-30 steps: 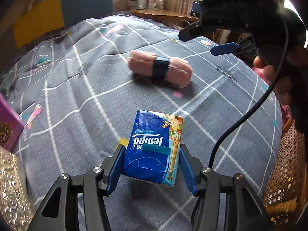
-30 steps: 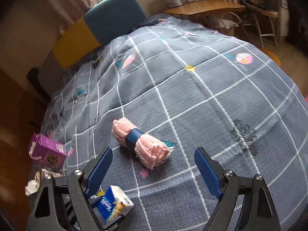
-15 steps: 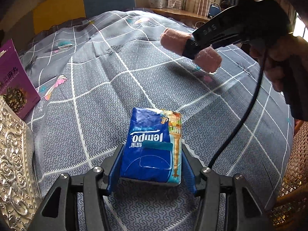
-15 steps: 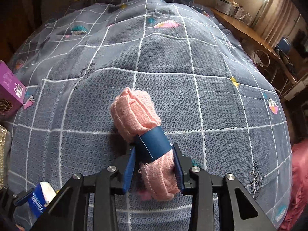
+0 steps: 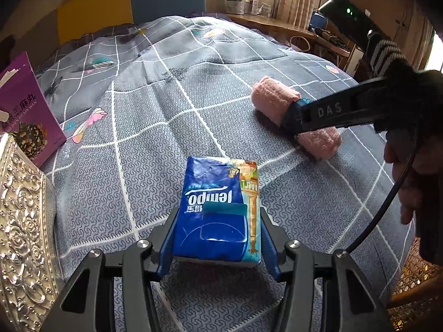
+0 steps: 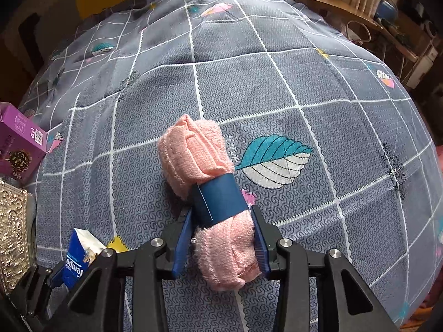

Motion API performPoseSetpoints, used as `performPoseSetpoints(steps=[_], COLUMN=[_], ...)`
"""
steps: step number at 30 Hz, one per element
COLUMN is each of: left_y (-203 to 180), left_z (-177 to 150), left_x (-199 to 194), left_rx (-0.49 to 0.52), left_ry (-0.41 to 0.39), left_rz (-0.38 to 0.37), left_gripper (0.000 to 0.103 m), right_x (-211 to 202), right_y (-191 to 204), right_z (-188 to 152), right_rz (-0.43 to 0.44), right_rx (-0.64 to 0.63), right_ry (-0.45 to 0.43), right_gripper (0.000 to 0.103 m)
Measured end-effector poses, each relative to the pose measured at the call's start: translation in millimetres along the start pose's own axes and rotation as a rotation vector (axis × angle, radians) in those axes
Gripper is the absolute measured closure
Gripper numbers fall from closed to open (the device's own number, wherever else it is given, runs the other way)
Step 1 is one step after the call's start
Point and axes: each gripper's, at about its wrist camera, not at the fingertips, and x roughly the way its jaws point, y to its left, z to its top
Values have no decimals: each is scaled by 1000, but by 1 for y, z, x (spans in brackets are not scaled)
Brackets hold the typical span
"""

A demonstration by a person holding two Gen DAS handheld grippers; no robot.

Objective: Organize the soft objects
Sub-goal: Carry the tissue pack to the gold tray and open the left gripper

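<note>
My left gripper (image 5: 217,238) is shut on a blue Tempo tissue pack (image 5: 218,210) and holds it just above the grey checked bedspread (image 5: 155,127). My right gripper (image 6: 221,238) is shut on a rolled pink towel (image 6: 193,155) with a dark blue band around its middle, gripping the near half. The towel (image 5: 272,101) also shows at the right of the left wrist view with the right gripper (image 5: 293,123) closed across it. The tissue pack (image 6: 80,257) shows at the lower left of the right wrist view.
A purple box (image 5: 22,110) stands at the left edge of the bed, next to an embossed silver box (image 5: 19,227). A wooden desk (image 5: 265,22) with jars lies beyond the bed. A wicker chair (image 5: 415,285) is at the lower right.
My right gripper came down from an open hover and closed on the pink towel, then carried it to the right. My left gripper kept hold of the tissue pack and swung left.
</note>
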Motion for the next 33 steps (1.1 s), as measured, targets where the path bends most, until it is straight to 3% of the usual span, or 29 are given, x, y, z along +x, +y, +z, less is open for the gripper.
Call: performPoseSetpoints(steps=[4,9,13,16,20,24,28,33], left_y=[3,29,81,137,206,254,275,278], left_z=[32,101,149,161,139,86,27,-32], left_x=[-31,-69,-94,-111,-137,-167,-193,-210], left_rx=[-7,-82,-157,-229,-338,-421,-482,-517], left_ry=[-56,-123,-173,-203,-227,-263,-299,-315], left_rz=[10,28,95,183,285,383,460,499], left_gripper=[50,50,50,50,50,50,50,50], right_x=[0,1,4,7,9,9,6,4], right_y=[7,13,14,18,17,17,27,37], right_z=[-3,-4,-4,-7,-6,-6,-11,-17], right_rz=[-39,-56,-63,-87,-84,-96,-115,-140], right_rx=[-39,-63,-78,-100,-97,-116,-140,-170], right_ry=[-9,-14,-9,3,-3,-10,-22,-35], right_gripper=[62,61,60,59,60,61,61,61])
